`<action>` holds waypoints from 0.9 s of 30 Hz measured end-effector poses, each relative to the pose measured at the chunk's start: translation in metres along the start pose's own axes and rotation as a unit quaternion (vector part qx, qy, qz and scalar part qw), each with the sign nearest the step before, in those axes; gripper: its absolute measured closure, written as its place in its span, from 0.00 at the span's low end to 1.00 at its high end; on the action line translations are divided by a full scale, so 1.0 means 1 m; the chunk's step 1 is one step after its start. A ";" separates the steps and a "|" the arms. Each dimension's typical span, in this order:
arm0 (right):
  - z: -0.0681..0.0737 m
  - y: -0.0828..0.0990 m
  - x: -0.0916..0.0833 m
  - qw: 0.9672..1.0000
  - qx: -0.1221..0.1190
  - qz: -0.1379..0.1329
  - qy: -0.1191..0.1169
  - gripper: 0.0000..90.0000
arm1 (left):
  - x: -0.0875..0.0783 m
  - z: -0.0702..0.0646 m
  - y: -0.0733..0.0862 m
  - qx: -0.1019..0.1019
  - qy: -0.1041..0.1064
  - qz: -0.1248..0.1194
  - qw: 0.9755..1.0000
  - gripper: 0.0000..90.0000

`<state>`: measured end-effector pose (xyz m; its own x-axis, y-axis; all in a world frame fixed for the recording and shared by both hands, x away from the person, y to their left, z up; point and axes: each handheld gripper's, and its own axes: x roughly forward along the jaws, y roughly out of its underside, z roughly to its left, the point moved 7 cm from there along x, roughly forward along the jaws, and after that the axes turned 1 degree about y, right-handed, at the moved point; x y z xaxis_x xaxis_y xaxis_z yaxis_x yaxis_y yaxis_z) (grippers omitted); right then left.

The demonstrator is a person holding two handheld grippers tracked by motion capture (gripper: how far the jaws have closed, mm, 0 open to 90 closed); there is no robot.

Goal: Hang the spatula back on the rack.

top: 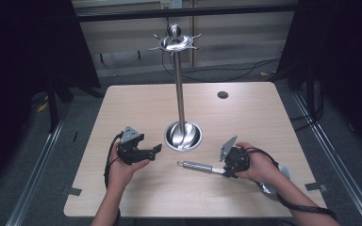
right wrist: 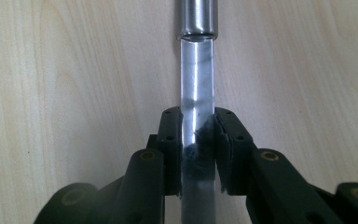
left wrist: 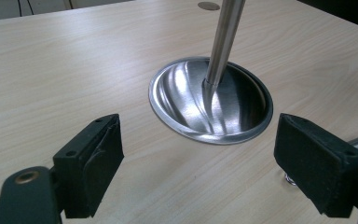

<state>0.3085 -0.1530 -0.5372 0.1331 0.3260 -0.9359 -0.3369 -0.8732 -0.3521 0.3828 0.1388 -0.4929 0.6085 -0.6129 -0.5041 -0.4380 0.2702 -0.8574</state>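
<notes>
The right tongs (right wrist: 198,154) are clamped on the flat part of a ladle handle (right wrist: 196,93); the pads press it from both sides, and the handle runs straight out ahead of them and lies low over the counter (right wrist: 74,70). From above, the ladle (top: 202,166) points its round grip away from these tongs, toward the stand's base, and its bowl (top: 272,182) sits behind the hand, partly hidden.

The step looks like picking the ladle up to hang it. The handle is thin, polished metal, so I judge it could twist or slide in the pads: keep the clamp firm and lift slowly, level at first, watching that the heavy bowl end does not swing down.

The left tongs (left wrist: 198,161) stand wide apart with nothing between them, hovering just above the counter. Just ahead of them is the dished base (left wrist: 210,100) with the pole (left wrist: 223,42) rising from it. They are well placed to steady the base if it rocks.

Farthest off, at the top of the pole, the hook ring (top: 175,43) waits; the lift must clear the pole on the way.
</notes>
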 end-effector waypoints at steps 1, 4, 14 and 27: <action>0.000 -0.002 0.000 1.000 0.001 0.001 -0.004 0.81 | 0.000 0.000 0.000 0.000 0.000 0.000 1.000 0.17; 0.000 -0.004 0.002 1.000 0.012 0.001 -0.012 0.77 | 0.000 -0.001 0.001 0.000 0.001 0.002 1.000 0.17; 0.002 -0.006 0.002 1.000 0.015 -0.011 -0.009 0.84 | 0.000 -0.002 0.003 0.000 0.002 0.005 1.000 0.17; -0.008 -0.007 -0.028 0.991 0.058 -0.122 -0.013 0.84 | 0.001 0.000 0.005 -0.008 0.004 0.005 1.000 0.17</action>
<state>0.3147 -0.1591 -0.5082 0.2007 0.5325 -0.8223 -0.4024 -0.7205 -0.5648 0.3810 0.1393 -0.4979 0.5987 -0.6155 -0.5126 -0.4550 0.2653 -0.8500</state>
